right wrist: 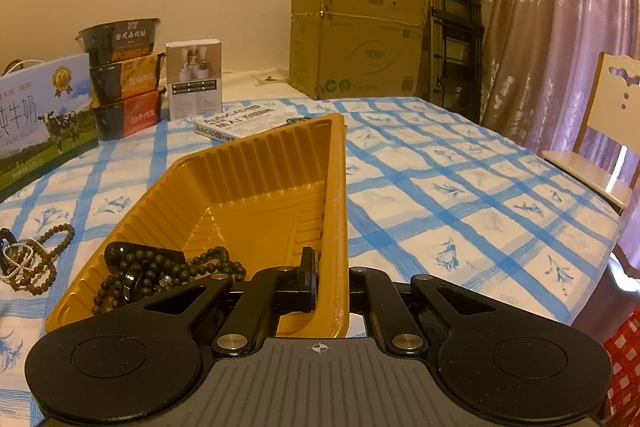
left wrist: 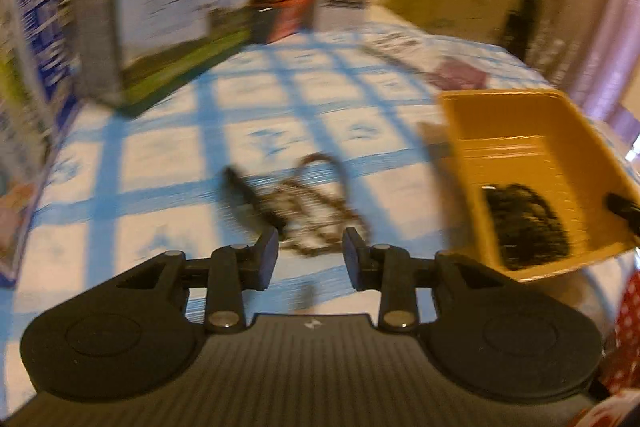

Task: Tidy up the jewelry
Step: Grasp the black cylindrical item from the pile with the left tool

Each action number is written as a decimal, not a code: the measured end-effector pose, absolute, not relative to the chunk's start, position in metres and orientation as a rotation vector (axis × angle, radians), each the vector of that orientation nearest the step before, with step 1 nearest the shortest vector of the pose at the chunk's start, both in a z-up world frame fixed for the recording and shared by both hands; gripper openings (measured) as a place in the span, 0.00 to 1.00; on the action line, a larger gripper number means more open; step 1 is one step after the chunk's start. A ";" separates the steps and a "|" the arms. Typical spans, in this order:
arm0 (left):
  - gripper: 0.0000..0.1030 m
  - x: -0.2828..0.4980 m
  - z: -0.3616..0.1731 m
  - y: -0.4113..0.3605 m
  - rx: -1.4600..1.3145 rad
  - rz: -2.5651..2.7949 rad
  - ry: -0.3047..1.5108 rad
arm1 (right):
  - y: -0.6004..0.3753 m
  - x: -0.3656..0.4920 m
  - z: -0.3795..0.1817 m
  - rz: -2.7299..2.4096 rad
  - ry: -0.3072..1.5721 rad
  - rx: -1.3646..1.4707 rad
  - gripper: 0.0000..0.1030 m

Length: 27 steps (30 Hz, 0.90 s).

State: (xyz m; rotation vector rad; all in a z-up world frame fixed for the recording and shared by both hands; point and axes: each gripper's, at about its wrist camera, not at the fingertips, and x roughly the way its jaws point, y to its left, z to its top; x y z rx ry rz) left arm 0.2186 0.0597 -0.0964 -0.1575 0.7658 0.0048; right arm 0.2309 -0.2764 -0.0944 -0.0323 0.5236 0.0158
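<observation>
Right wrist, yellow tray (right wrist: 256, 179), dark beads (right wrist: 168, 267) inside

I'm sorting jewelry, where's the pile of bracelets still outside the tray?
The bracelets lie on the checked tablecloth, left of the yellow tray; the open left gripper points at them.

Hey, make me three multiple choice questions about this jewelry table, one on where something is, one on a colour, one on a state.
1. Where do the dark beads lie?
A. in the yellow tray
B. on the chair
C. in the cardboard box

2. What colour are the tablecloth stripes?
A. red
B. blue
C. green

3. How is the right gripper?
A. open over the cloth
B. shut on the tray's rim
C. holding a book

Answers: 1 A, beads sit at the tray's near end. 2 B, blue grid on white. 3 B, its fingers pinch the tray wall.
</observation>
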 end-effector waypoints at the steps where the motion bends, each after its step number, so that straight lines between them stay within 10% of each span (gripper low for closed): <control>1: 0.31 0.219 -0.098 0.068 -0.169 0.025 0.770 | -0.277 0.231 -0.094 0.015 0.524 -0.033 0.05; 19: 0.35 0.282 -0.129 0.115 -0.443 0.126 0.810 | -0.277 0.231 -0.094 0.016 0.524 -0.034 0.05; 27: 0.15 0.290 -0.133 0.130 -0.543 0.103 0.810 | -0.277 0.231 -0.095 0.016 0.526 -0.033 0.05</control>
